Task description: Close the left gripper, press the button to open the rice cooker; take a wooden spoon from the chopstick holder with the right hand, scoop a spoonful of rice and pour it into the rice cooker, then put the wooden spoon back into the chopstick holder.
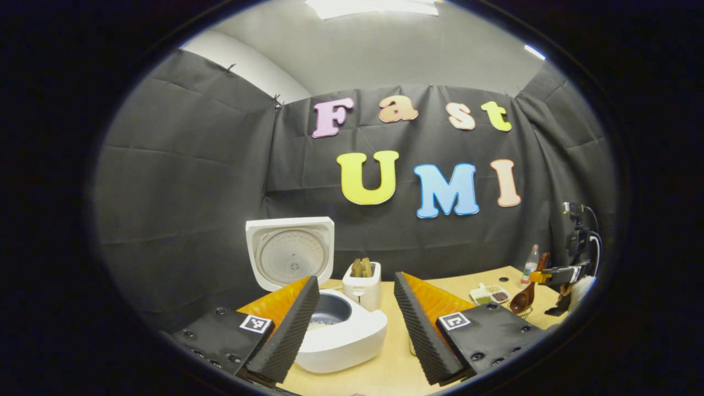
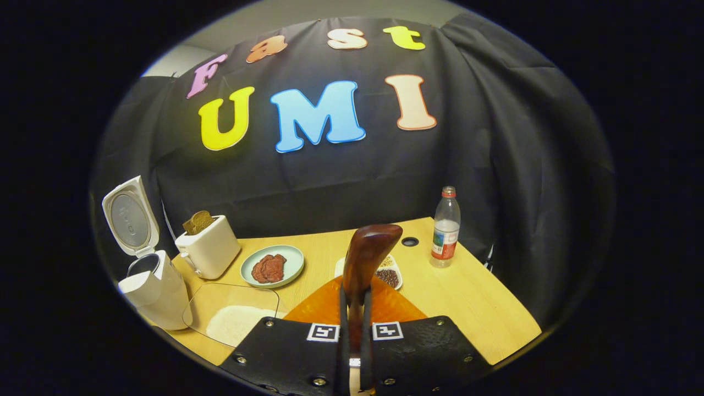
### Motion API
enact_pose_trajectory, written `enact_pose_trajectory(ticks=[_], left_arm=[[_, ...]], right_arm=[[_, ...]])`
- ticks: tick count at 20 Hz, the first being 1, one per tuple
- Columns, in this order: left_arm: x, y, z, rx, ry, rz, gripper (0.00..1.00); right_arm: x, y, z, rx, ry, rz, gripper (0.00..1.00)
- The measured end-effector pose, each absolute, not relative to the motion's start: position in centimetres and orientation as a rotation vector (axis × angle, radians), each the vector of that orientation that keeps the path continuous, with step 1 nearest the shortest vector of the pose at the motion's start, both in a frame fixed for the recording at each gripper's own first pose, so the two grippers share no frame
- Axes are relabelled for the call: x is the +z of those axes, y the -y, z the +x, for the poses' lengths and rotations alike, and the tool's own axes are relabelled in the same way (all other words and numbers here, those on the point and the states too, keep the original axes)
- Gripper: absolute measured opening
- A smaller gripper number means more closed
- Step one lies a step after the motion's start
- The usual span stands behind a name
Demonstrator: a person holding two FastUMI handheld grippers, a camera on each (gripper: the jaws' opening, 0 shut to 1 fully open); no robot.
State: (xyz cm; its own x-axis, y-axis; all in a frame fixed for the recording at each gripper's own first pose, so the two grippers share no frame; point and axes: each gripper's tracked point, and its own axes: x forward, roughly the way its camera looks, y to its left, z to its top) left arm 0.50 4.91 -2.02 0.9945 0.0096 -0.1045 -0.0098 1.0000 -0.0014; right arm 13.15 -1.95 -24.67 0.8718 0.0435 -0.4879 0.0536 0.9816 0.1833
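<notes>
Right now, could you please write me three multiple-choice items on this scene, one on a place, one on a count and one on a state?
1. Where does the plastic bottle stand?
A. On the table's far right part, near the cloth wall
B. Inside the rice cooker
C. On the green plate

2. How many bottles stand on the table?
A. One
B. Three
C. Five

3. In what state is the rice cooker?
A. Lid shut
B. Lid raised, pot showing
C. Lying on its side

Answers:
1. A: the right gripper view has the bottle upright by the far right edge, apart from the green plate.
2. A: a single bottle stands there.
3. B: the lid stands upright behind the open pot in the left gripper view.
</notes>
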Motion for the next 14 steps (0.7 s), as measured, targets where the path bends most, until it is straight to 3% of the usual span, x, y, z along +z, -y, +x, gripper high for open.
enact_pose_trajectory(ticks=[6, 8, 9, 10, 11, 12, 13, 14], left_arm=[[-1.9, -5.8, 0.7, 0.037, -0.108, -0.006, 0.91], [-1.7, -6.0, 0.8, 0.045, -0.102, -0.008, 0.94], [-1.5, -6.2, 0.9, 0.050, -0.098, -0.007, 0.93], [-1.4, -6.5, 1.1, 0.055, -0.094, -0.006, 0.92], [-1.3, -6.6, 1.3, 0.059, -0.090, -0.005, 0.92], [-1.2, -6.9, 1.6, 0.065, -0.088, -0.004, 0.91], [-1.0, -7.1, 2.0, 0.073, -0.085, -0.004, 0.92], [-0.9, -7.3, 2.5, 0.077, -0.082, -0.007, 0.91]], right_arm=[[-28.3, 2.0, 12.3, -0.026, -0.615, 0.234, 0.09], [-28.5, 1.8, 11.7, -0.014, -0.635, 0.245, 0.12], [-27.8, 2.0, 11.7, -0.011, -0.625, 0.247, 0.19], [-27.3, 2.3, 11.6, -0.015, -0.615, 0.240, 0.29], [-26.7, 2.6, 11.4, -0.020, -0.608, 0.226, 0.52], [-26.0, 2.9, 11.1, -0.025, -0.598, 0.208, 0.64], [-24.8, 3.6, 10.8, -0.038, -0.588, 0.189, 0.85], [-24.0, 4.0, 10.3, -0.042, -0.571, 0.177, 1.00]])
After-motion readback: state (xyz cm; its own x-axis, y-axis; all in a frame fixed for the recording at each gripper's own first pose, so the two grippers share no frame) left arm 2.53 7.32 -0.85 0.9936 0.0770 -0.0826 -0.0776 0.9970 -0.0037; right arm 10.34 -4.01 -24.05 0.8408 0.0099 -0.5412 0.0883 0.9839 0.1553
